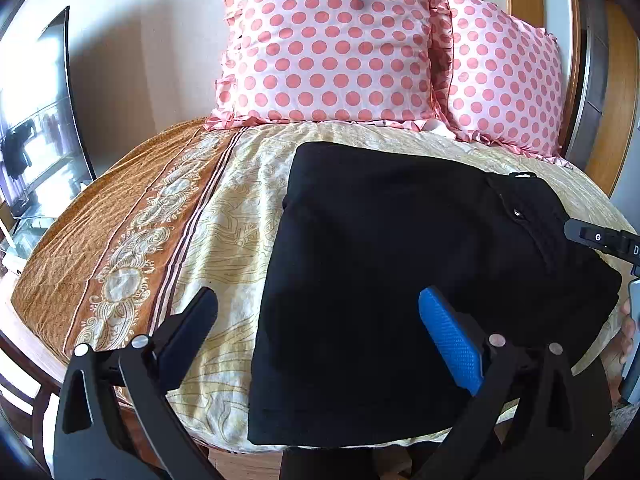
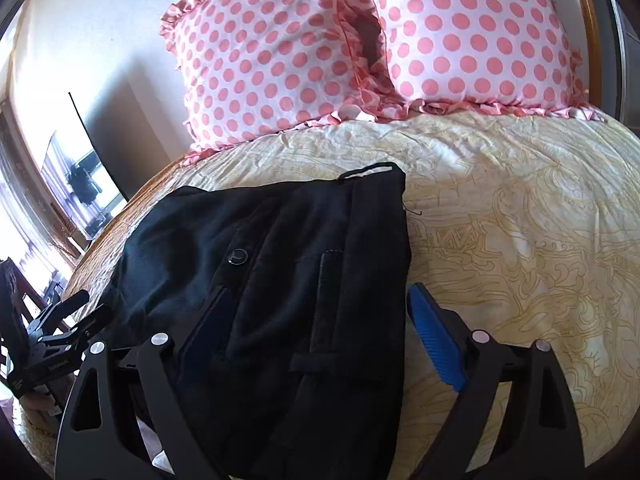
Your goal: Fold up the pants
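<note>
Pants (image 1: 400,280) bracketed but ungripped: left gripper (image 1: 320,328) spread wide, one finger over sheet (image 1: 224,220), blue pad (image 1: 450,340) over black cloth; right gripper (image 2: 320,320) likewise spread across waistband end, nothing pinched. Judged mid-fold, garment already doubled into a slab on bed before pillows (image 1: 332,48); next move likely calls for pinching near edge at both ends and carrying it over evenly. Layer count, hems and contact with cloth not discernible in uniform black; near edge cut off by frame.
</note>
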`<state>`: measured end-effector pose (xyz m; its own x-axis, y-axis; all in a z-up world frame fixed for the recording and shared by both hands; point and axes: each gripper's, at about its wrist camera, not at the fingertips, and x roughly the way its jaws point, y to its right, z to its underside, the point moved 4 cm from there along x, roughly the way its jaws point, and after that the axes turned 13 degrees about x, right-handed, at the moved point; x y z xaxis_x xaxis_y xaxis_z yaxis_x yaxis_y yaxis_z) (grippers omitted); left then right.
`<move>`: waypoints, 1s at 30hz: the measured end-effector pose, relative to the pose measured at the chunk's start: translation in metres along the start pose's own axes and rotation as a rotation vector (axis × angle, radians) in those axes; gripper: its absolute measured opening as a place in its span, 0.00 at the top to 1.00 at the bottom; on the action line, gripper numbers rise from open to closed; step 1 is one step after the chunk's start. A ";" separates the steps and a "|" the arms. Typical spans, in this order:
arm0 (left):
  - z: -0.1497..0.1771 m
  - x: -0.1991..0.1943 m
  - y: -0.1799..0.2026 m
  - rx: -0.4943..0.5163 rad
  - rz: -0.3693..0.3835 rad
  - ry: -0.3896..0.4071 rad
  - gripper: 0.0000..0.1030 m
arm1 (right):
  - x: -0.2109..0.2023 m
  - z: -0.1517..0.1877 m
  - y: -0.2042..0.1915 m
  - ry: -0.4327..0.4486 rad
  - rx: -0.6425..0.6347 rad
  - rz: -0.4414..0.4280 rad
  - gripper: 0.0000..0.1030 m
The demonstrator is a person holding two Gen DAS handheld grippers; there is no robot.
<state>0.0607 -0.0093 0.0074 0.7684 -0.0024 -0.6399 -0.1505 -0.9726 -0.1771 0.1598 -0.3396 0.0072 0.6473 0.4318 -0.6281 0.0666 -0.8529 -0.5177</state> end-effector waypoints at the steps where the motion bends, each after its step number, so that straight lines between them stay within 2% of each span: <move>1: 0.001 0.000 0.000 0.001 -0.001 -0.003 0.02 | 0.001 -0.001 0.004 0.002 0.021 0.010 0.15; 4: 0.002 0.001 -0.001 0.005 -0.002 -0.007 0.02 | 0.002 -0.006 0.014 0.008 0.081 -0.003 0.16; 8: 0.003 0.006 -0.002 0.000 0.009 -0.025 0.02 | 0.020 -0.004 0.020 -0.092 0.114 -0.046 0.27; 11: 0.003 0.006 -0.001 0.005 0.011 -0.029 0.02 | 0.020 -0.001 0.016 -0.095 0.078 -0.049 0.28; 15: 0.003 0.007 -0.001 0.005 0.016 -0.033 0.02 | 0.022 -0.006 0.022 -0.089 0.116 -0.058 0.28; 18: 0.003 0.007 -0.001 0.006 0.016 -0.034 0.02 | 0.024 -0.005 0.018 -0.092 0.075 -0.041 0.28; 20: 0.003 0.008 -0.002 0.003 0.018 -0.038 0.02 | 0.025 -0.005 0.016 -0.106 0.070 -0.066 0.44; 24: 0.003 0.009 -0.002 -0.008 0.030 -0.044 0.02 | 0.024 -0.005 0.016 -0.110 0.077 -0.089 0.48; 26: 0.003 0.010 -0.003 -0.009 0.033 -0.047 0.02 | 0.024 -0.006 0.019 -0.101 0.090 -0.092 0.64; 28: 0.003 0.010 -0.002 -0.008 0.032 -0.048 0.02 | 0.020 -0.008 0.016 -0.084 0.080 -0.094 0.74; 30: 0.003 0.010 -0.002 -0.004 0.026 -0.048 0.02 | 0.015 -0.008 0.005 -0.060 0.021 -0.068 0.77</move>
<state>0.0668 -0.0068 -0.0009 0.7337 -0.0170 -0.6792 -0.1674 -0.9734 -0.1564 0.1759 -0.3398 -0.0005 0.5956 0.5053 -0.6245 0.0926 -0.8153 -0.5715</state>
